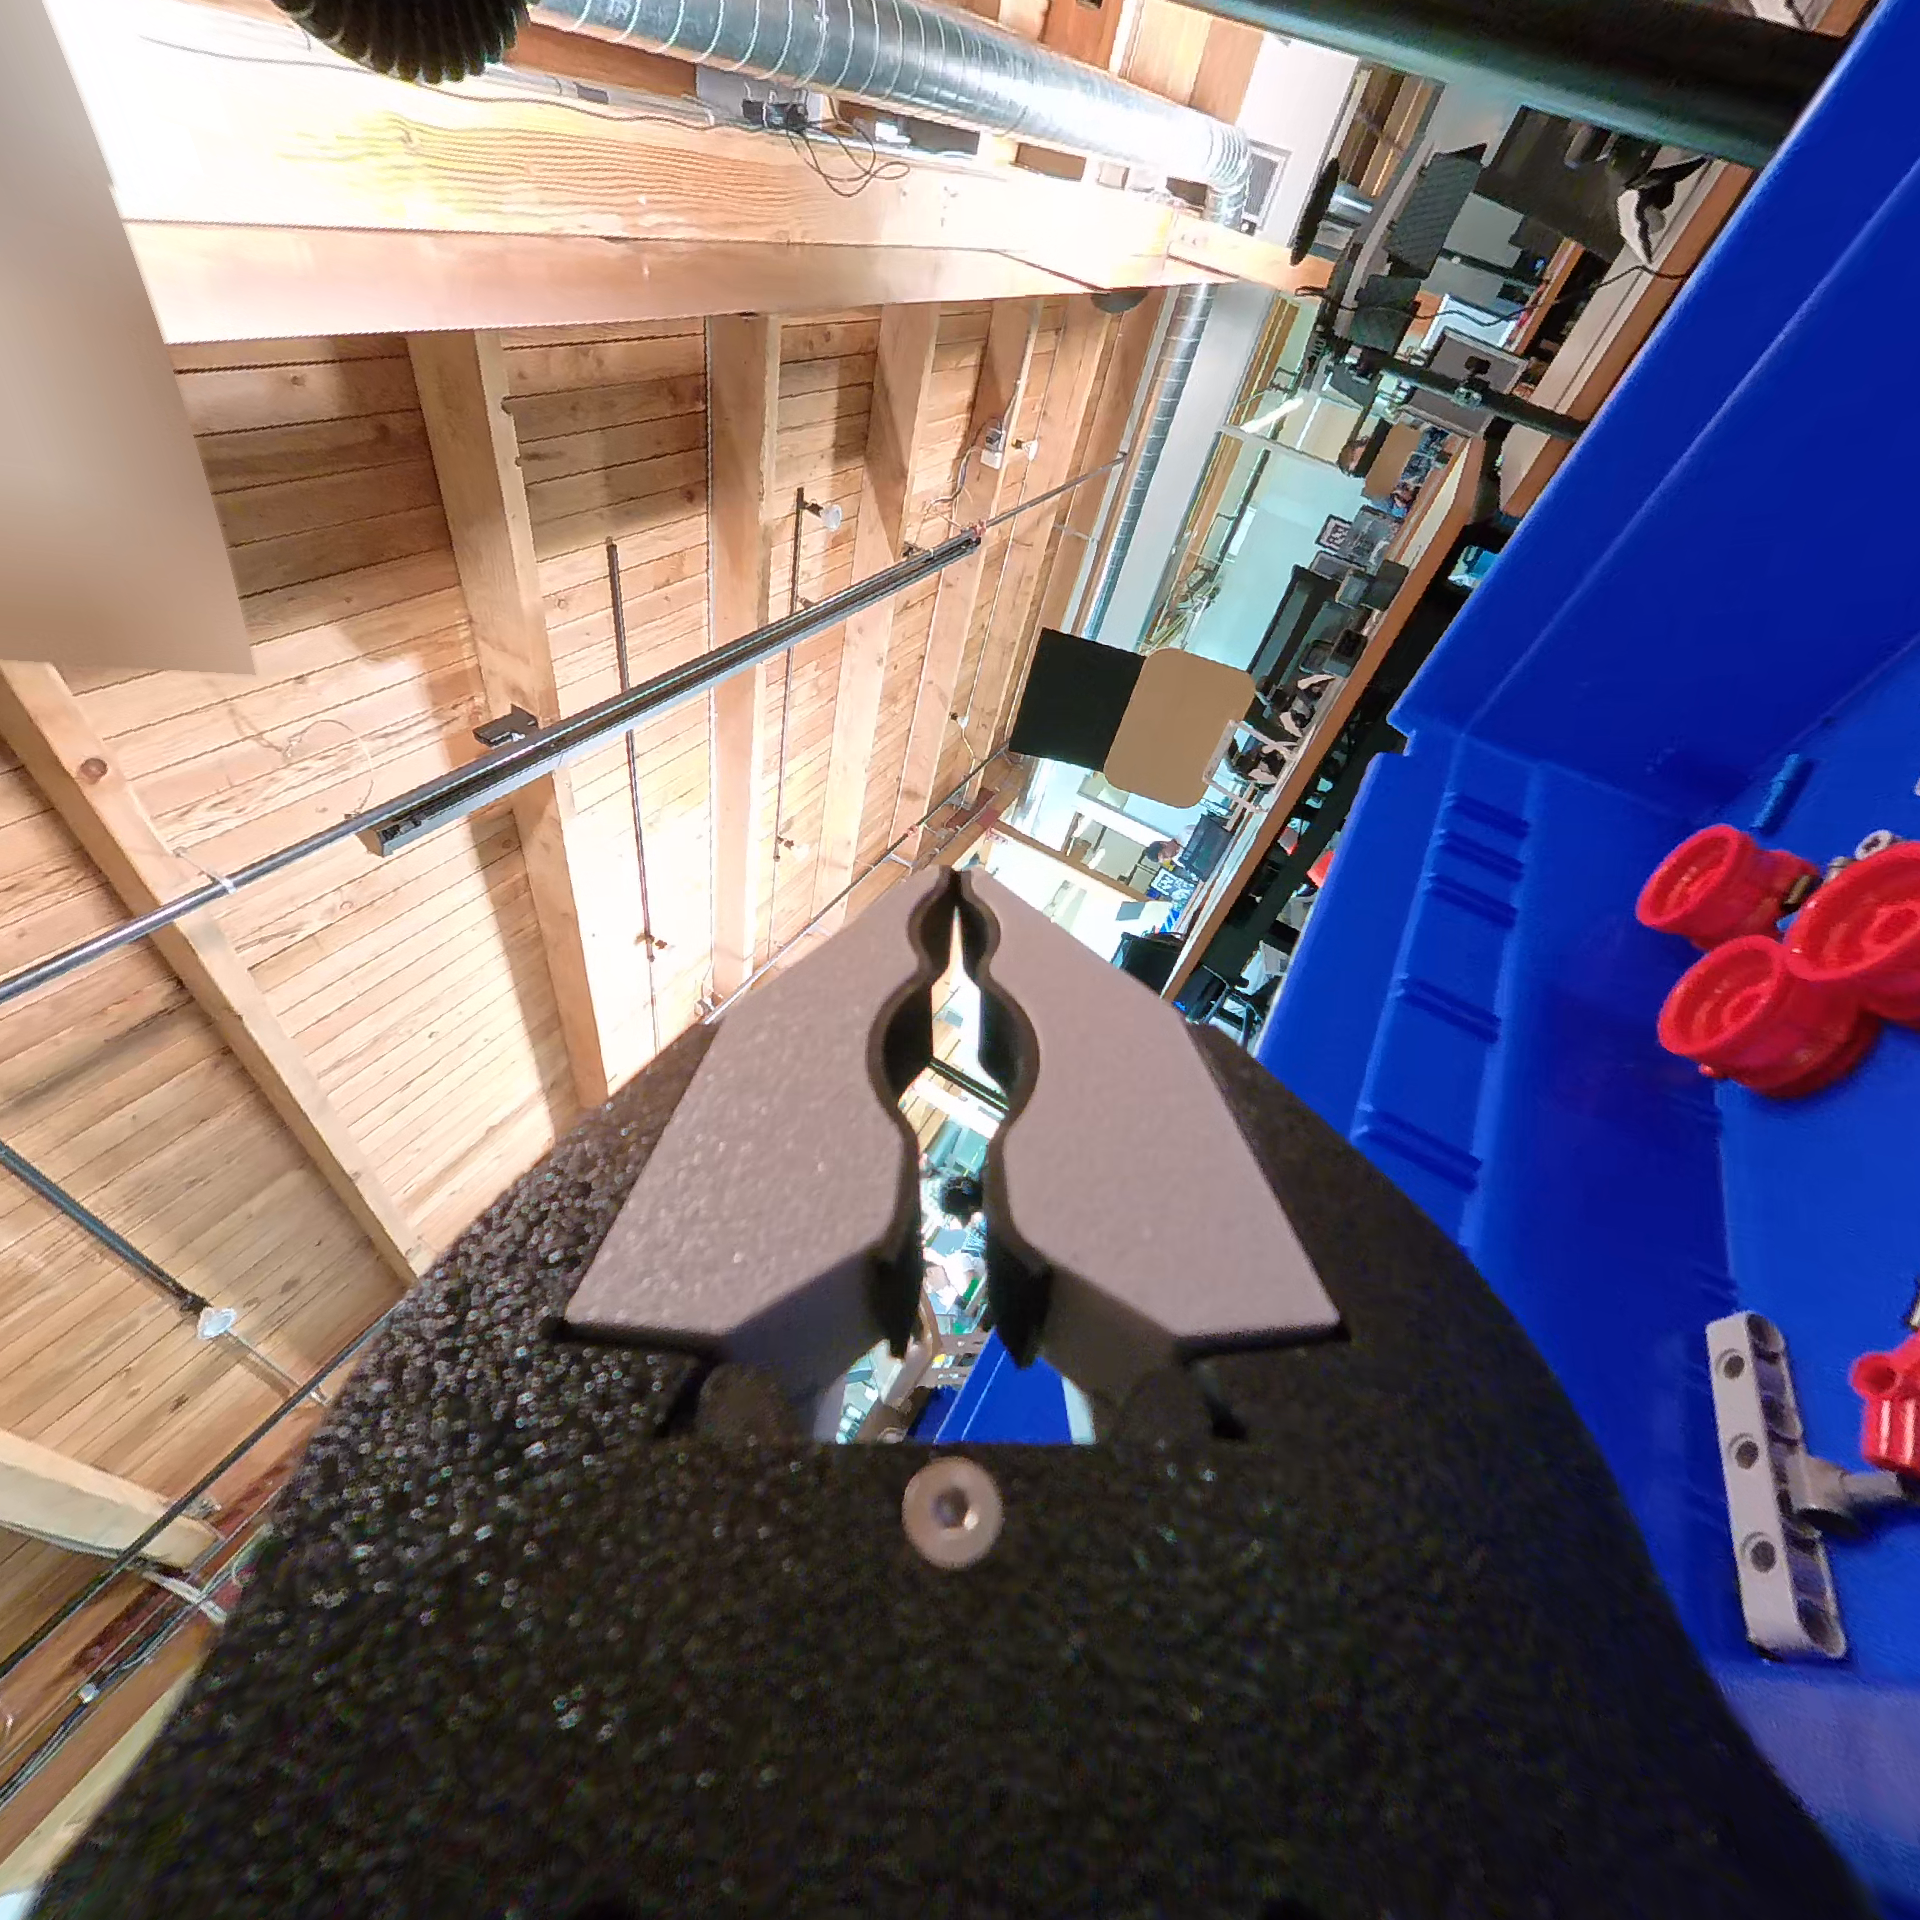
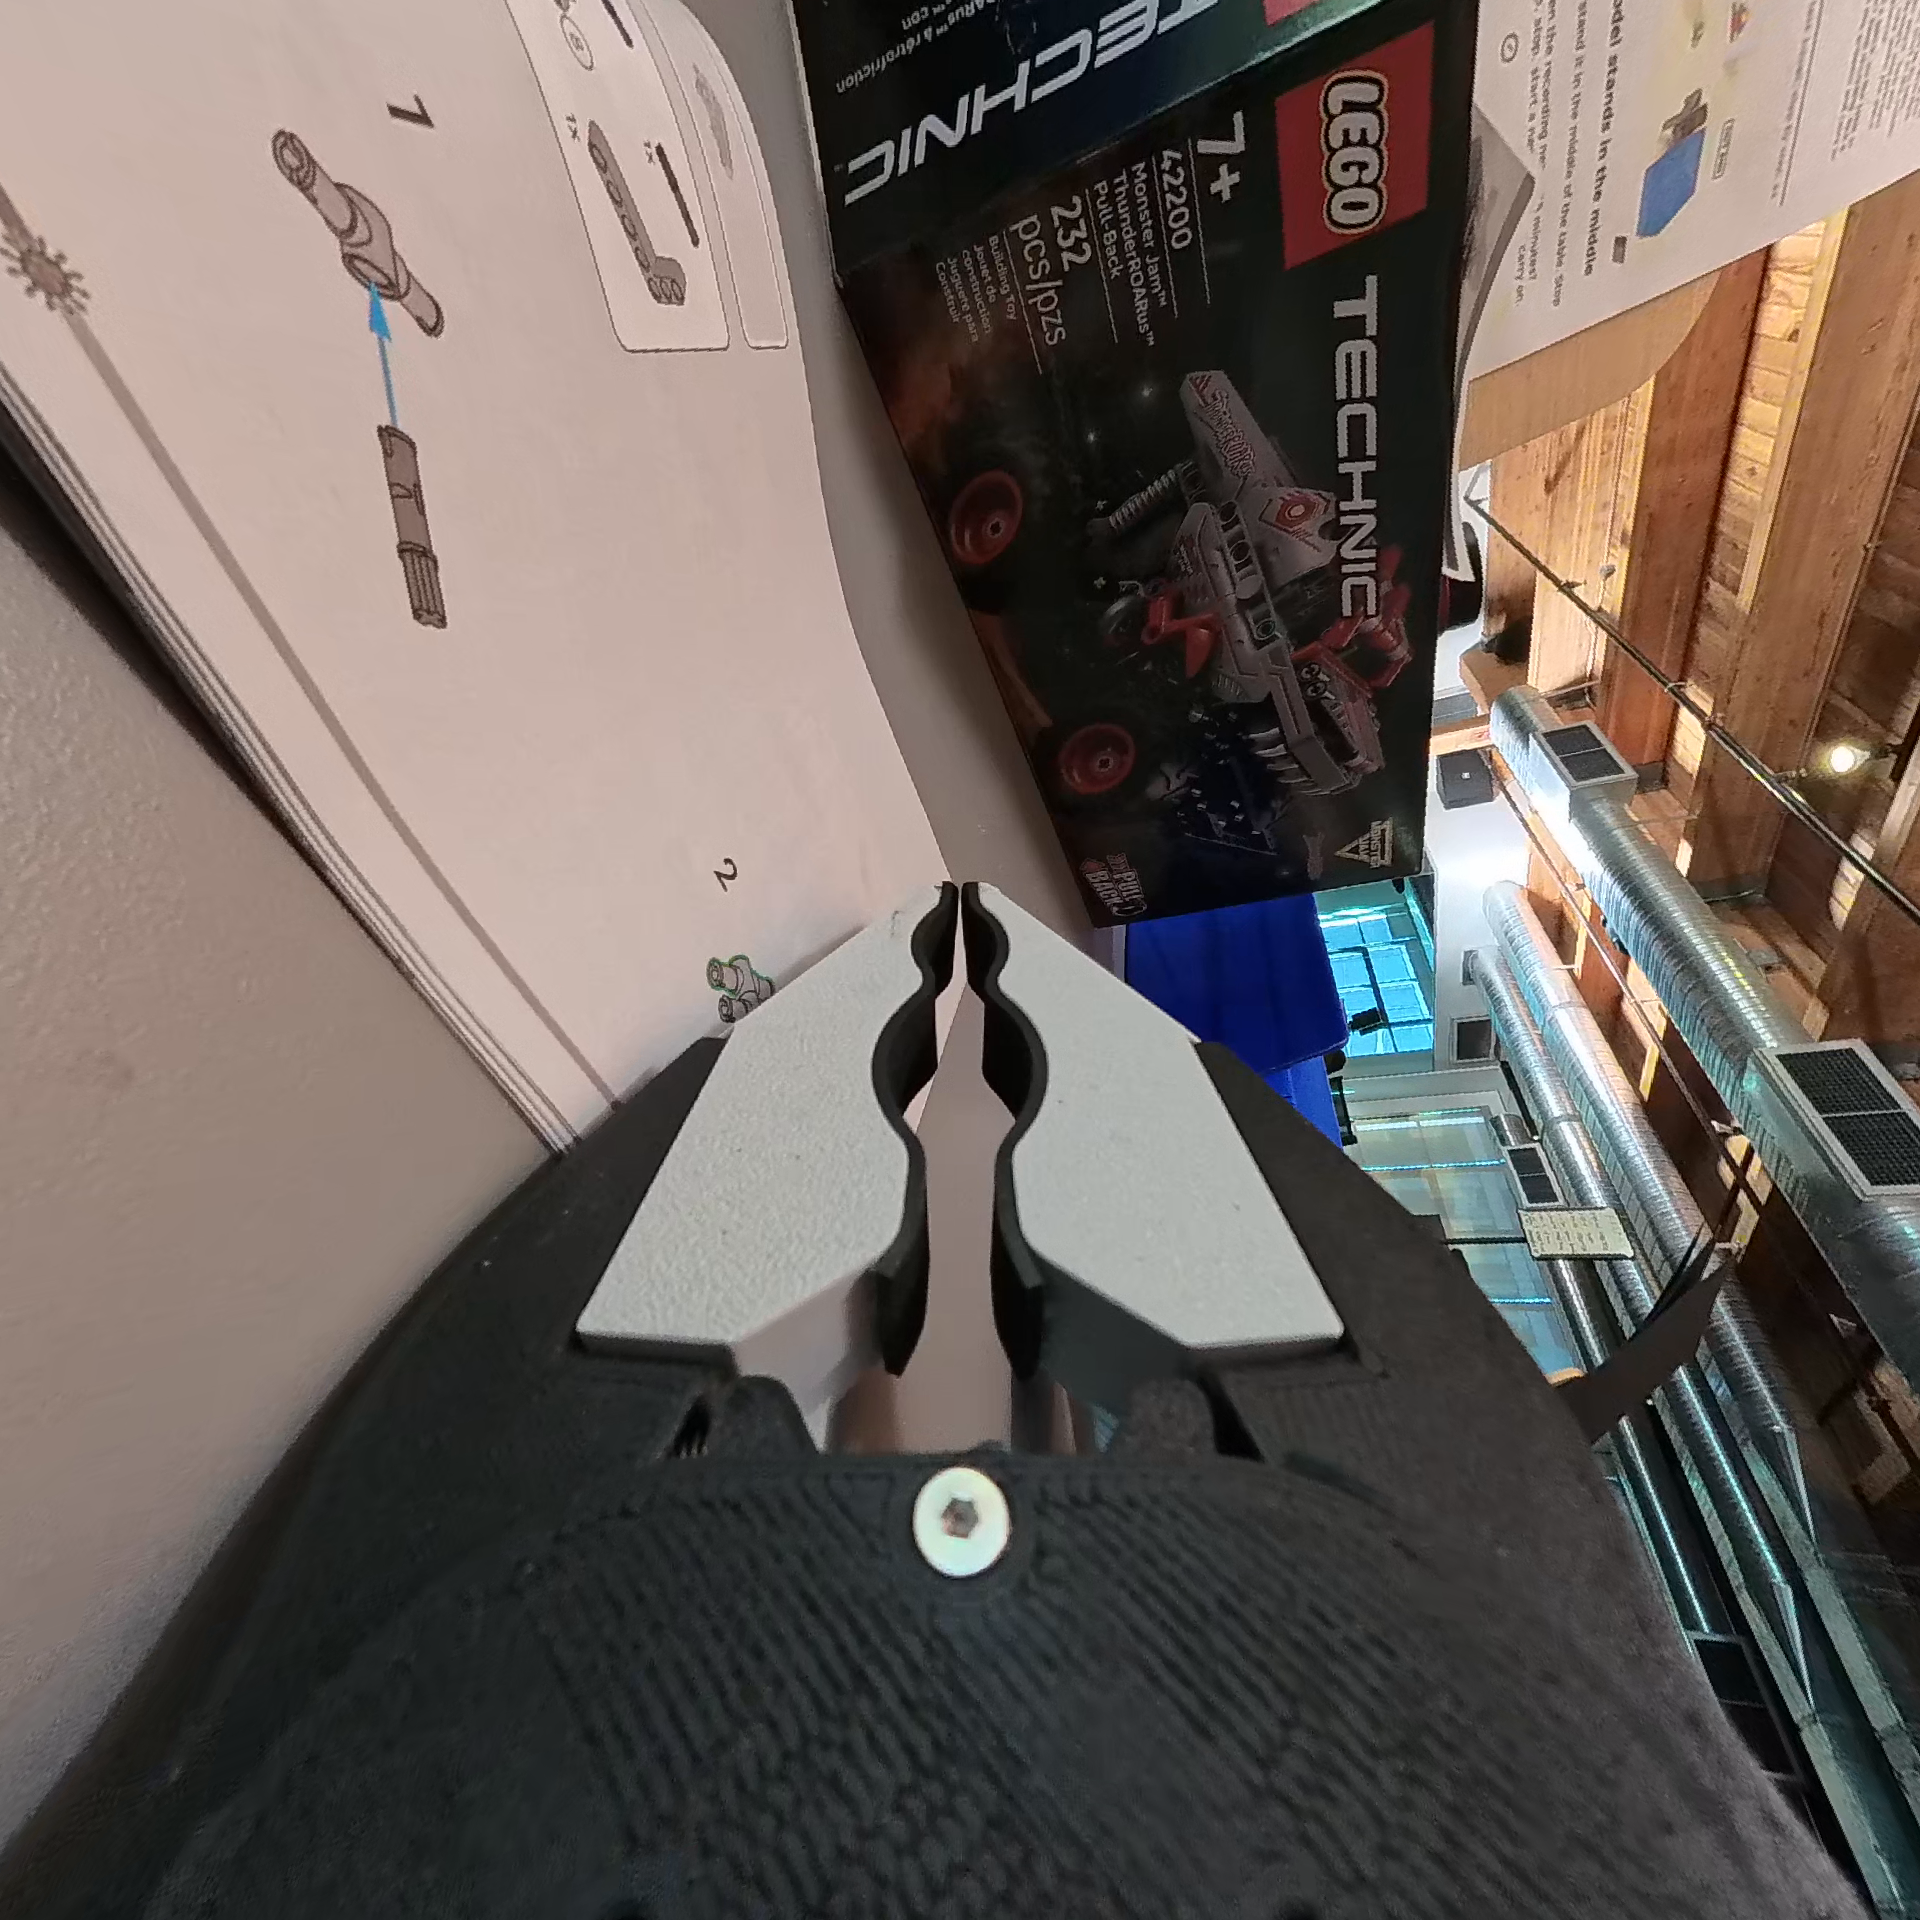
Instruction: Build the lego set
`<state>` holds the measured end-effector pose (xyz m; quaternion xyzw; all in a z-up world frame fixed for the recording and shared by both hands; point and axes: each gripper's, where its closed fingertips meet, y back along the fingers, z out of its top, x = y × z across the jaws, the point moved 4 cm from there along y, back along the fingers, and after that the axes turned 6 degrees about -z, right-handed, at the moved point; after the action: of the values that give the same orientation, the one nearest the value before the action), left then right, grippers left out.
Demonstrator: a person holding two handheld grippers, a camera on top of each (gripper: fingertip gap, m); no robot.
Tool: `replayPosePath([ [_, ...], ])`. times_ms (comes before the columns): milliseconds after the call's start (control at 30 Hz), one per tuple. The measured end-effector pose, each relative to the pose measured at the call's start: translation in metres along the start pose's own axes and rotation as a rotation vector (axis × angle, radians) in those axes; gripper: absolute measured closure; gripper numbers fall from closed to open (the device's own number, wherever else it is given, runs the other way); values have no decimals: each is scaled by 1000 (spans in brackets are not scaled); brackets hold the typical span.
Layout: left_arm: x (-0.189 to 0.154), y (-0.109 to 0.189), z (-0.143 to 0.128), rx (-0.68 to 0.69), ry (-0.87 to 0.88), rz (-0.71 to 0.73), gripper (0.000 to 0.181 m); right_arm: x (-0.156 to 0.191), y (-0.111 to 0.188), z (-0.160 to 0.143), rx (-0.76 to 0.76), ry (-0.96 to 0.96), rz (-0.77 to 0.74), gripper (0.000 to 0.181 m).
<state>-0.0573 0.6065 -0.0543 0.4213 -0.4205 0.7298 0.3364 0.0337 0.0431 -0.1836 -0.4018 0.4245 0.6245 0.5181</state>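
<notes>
Handling-wise, we're dealing w/ small hard plastic bits: light, stiff, smooth, so prone to skate or pop out of a pinch if we squeeze off-centre. The red wheel hubs are round and cupped; we'd judge the rim or the barrel between the flanges the best hold, seated in the scalloped notch of the fingers, not at the very tips. The grey beam is long and flat w/ holes; take it across its narrow sides near mid-length so it doesn't swivel. A small red connector sits just beside the beam's far side, partly cut off by the frame edge, so we can't tell its shape fully.

All these lie in the blue bin, off to the right of the left gripper and apart from it; nothing lies ahead of the tips but ceiling.

Left gripper: tips nearly meeting, only a sliver of gap, nothing between them, touching nothing.

Right gripper: same story, tips all but closed, empty. Ahead and to the left of its fingers lies the open instruction booklet; the set's box stands beyond the tips, slightly right. No parts w/in reach of this one.
</notes>
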Motion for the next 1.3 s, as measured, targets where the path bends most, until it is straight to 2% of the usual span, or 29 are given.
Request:
replayPosePath([
  [800,-10,-2,2,4,4,-56,181,0,0,0,-2,2,-2,181],
  [933,-11,-3,7,-7,38,-105,181,0,0,0,-3,3,-4,181],
  [1000,-18,-4,15,-30,143,-244,181,-1,0,1,-5,4,-9,181],
  [1100,-43,-8,35,-20,446,-633,181,-1,0,1,-12,9,-17,181],
  [1200,-73,-12,54,129,720,-1089,174,-2,1,3,-20,30,-37,181],
  [1267,-96,-5,62,268,756,-1456,160,-3,2,3,-25,36,-46,181],
  [1300,-104,-6,63,313,734,-1563,161,-3,2,3,-26,31,-42,181],
])
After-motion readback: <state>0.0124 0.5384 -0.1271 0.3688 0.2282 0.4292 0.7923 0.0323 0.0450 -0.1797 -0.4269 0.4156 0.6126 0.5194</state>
